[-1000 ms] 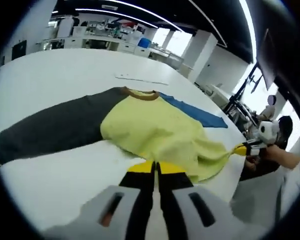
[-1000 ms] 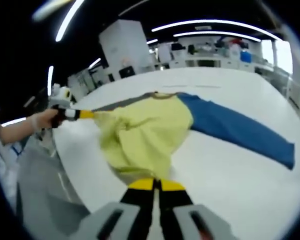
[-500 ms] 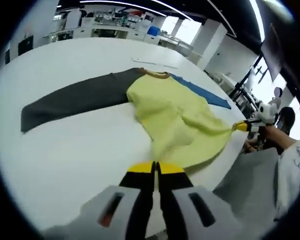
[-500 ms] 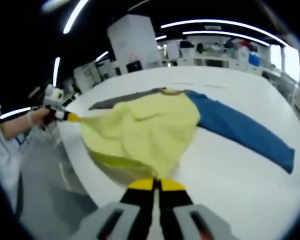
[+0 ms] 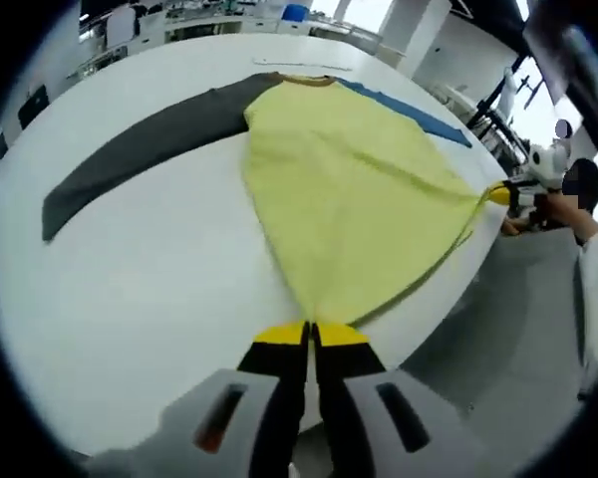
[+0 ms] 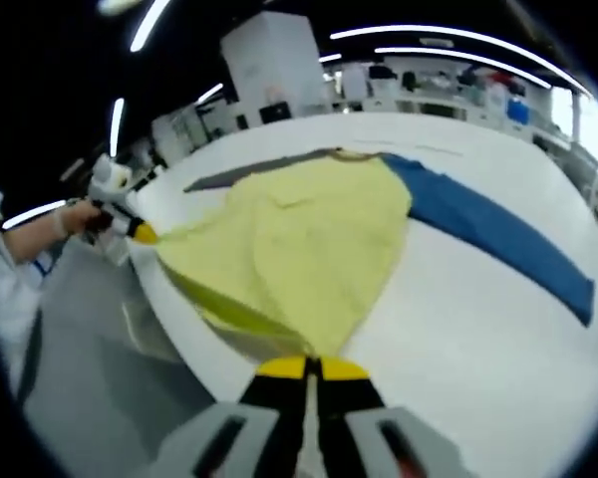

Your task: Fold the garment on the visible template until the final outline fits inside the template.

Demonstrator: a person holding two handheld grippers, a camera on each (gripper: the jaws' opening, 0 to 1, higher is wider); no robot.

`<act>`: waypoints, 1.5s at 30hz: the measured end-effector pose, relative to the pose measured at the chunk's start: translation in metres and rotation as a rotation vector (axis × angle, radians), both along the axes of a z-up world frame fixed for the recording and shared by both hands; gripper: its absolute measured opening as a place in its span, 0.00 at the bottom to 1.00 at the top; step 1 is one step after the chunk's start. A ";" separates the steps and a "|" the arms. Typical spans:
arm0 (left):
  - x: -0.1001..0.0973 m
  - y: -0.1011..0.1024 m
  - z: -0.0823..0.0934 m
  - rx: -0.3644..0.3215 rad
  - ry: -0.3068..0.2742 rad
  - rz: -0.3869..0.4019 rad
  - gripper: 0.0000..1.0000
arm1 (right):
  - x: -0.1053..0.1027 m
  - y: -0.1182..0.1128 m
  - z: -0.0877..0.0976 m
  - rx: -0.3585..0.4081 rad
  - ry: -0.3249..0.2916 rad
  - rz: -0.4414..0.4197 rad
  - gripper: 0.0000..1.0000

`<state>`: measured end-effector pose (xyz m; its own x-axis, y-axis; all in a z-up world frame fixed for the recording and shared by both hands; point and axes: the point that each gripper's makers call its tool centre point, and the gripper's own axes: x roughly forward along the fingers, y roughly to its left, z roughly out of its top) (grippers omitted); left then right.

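At the table (image 5: 130, 299) edge, both jaws seemingly pinch the garment (image 5: 349, 199) hem corners, stretched taut.

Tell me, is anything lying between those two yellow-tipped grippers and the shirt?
Nothing visible. The left gripper and the right gripper each look shut on a bottom corner of the yellow shirt with one grey and one blue sleeve, which lies spread on the bare white table.
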<state>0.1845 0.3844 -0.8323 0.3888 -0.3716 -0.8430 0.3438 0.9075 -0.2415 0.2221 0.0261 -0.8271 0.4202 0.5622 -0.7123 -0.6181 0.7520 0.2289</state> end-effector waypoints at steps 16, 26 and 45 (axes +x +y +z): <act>-0.002 0.002 -0.002 -0.007 0.006 0.017 0.00 | -0.004 -0.006 -0.008 -0.039 0.002 0.024 0.00; 0.003 0.007 0.006 -0.029 -0.027 0.068 0.00 | -0.006 -0.022 -0.006 -0.153 -0.096 0.154 0.00; -0.007 0.002 -0.002 -0.037 -0.048 -0.005 0.03 | -0.006 -0.026 -0.004 -0.077 -0.056 0.066 0.00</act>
